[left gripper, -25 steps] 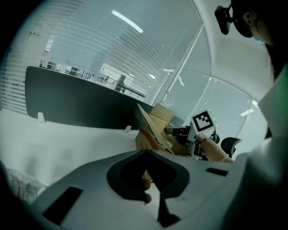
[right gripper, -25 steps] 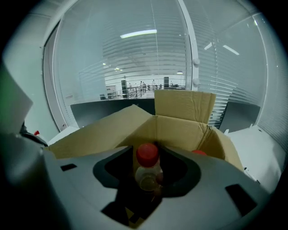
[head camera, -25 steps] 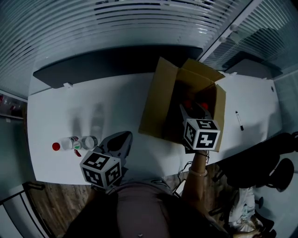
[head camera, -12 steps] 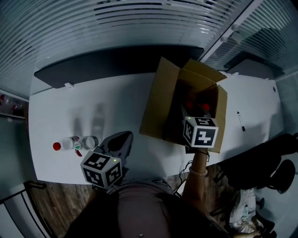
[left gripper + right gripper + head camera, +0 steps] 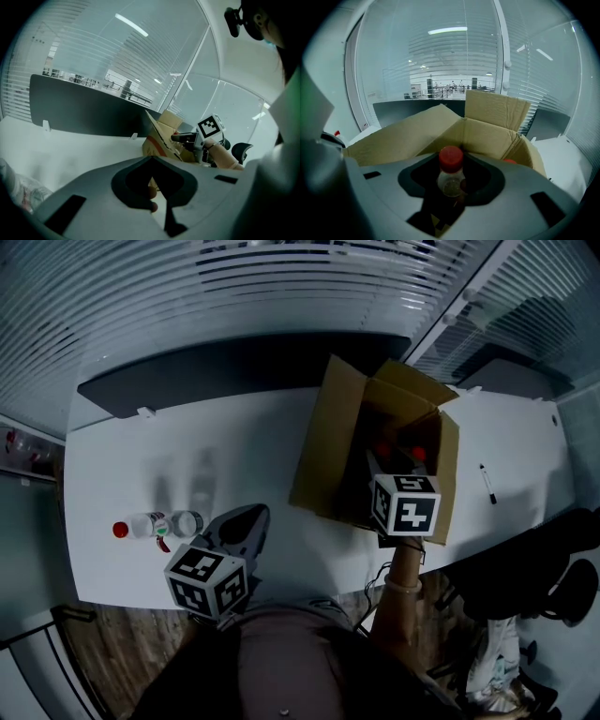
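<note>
Currently, the right hand-held gripper (image 5: 380, 465) is positioned over the open cardboard box (image 5: 323, 442) at the right side of the desk (image 5: 234, 456). Its jaws are clamped on a clear bottle (image 5: 451, 172) with a red cap, held upright within the box opening. Another red cap (image 5: 509, 161) shows inside the box, to the right of the held bottle. The left hand-held gripper (image 5: 241, 524) is located above the near edge of the desk, jaws brought together with nothing between them. Just to its left, a red-capped bottle (image 5: 139, 526) lies on its side, with a second bottle (image 5: 185, 522) just beside it. A pen (image 5: 487, 484) lies on the desk right of the box
</note>
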Demonstrator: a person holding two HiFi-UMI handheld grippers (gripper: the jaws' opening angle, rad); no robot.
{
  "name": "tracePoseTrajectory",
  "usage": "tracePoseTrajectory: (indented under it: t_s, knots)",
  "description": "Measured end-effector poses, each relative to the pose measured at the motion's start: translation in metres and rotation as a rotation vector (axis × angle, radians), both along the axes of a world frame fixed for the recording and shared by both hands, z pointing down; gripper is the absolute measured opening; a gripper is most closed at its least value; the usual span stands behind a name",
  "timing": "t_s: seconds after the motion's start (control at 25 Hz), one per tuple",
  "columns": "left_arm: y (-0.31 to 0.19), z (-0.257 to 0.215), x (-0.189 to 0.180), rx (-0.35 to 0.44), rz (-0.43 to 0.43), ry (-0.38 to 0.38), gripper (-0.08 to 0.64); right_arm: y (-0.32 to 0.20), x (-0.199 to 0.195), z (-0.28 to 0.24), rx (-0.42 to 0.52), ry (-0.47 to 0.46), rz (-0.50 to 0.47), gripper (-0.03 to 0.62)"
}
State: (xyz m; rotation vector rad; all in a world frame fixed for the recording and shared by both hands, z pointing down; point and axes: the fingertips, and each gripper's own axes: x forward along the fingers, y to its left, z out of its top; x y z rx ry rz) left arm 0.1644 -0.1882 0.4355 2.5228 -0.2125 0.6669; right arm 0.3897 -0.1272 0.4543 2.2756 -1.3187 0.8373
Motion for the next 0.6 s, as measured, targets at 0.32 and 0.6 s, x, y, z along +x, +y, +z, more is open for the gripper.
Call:
tracePoseTrajectory:
  t_s: [0.32,0.6]
  knots:
    - [0.003,-0.006,-0.004,0.005,-0.01,0.014,0.008,-0.004,-0.009,-0.031,0.068,0.028,-0.04,0.17]
    - [0.009,-0.013,-0.007,0.026,0.004,0.01,0.008,-0.003,-0.02,-0.065,0.096,0.079,-0.085,0.17]
